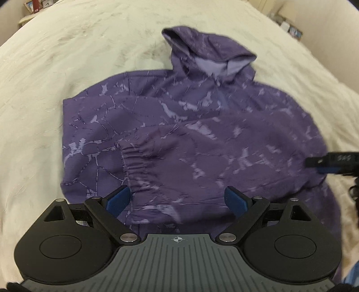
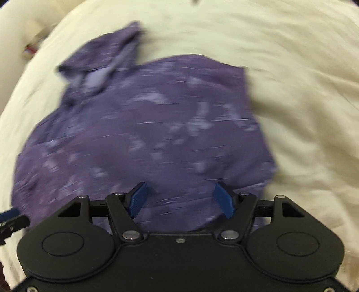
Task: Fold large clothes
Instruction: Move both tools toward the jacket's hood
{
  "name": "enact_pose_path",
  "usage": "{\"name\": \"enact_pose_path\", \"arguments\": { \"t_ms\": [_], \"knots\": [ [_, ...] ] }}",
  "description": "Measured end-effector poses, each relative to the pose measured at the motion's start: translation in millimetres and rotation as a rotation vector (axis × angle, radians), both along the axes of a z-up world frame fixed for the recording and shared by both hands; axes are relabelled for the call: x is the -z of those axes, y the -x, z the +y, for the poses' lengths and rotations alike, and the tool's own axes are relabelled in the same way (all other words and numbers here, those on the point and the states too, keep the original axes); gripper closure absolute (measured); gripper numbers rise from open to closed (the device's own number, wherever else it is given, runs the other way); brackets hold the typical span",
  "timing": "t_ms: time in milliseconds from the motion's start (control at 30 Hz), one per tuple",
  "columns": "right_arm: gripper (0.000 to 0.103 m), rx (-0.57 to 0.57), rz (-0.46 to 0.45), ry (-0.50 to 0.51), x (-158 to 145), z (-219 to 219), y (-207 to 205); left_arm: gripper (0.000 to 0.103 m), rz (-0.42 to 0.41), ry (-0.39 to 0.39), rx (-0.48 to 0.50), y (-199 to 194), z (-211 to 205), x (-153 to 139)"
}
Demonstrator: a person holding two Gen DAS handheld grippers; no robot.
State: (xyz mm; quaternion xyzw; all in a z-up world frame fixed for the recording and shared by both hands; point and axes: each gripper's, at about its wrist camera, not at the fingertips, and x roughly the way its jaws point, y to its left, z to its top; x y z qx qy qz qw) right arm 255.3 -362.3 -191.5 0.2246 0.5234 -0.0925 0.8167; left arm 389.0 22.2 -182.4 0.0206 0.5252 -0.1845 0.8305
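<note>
A purple marbled hoodie (image 1: 190,134) lies flat on a cream bed cover (image 1: 67,67), hood (image 1: 208,56) at the far end, sleeves folded in over the body, one elastic cuff (image 1: 134,164) lying on the chest. My left gripper (image 1: 177,198) is open and empty above the hoodie's near hem. My right gripper (image 2: 180,198) is open and empty above the hem on the other side; the hoodie (image 2: 145,134) is motion-blurred there. The right gripper's finger shows in the left wrist view (image 1: 332,162), and the left gripper's finger shows in the right wrist view (image 2: 11,219).
The cream bed cover (image 2: 303,112) spreads on all sides of the hoodie. Shelves with small items stand beyond the bed at far left (image 1: 36,6) and far right (image 1: 289,24). A cream wall or headboard (image 2: 13,45) borders the bed.
</note>
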Motion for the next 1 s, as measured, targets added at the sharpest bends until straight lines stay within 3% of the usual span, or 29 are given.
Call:
{"name": "enact_pose_path", "arguments": {
  "t_ms": [100, 200, 467, 733, 1000],
  "knots": [
    [0.033, 0.019, -0.001, -0.021, 4, -12, 3, 0.012, 0.036, -0.059, -0.020, -9, 0, 16],
    [0.032, -0.013, 0.010, -0.006, -4, -8, 2, 0.012, 0.054, -0.068, -0.028, -14, 2, 21],
    [0.027, -0.132, -0.085, -0.016, -49, -8, -4, 0.012, 0.000, 0.010, -0.046, -35, 11, -26],
    [0.027, -0.189, -0.167, 0.005, -76, -25, -74, 0.012, -0.120, 0.018, -0.023, -117, -11, -64],
    [0.025, -0.205, -0.201, 0.075, -67, -28, -151, 0.013, -0.204, -0.064, 0.069, -184, -54, -53]
  ]
}}
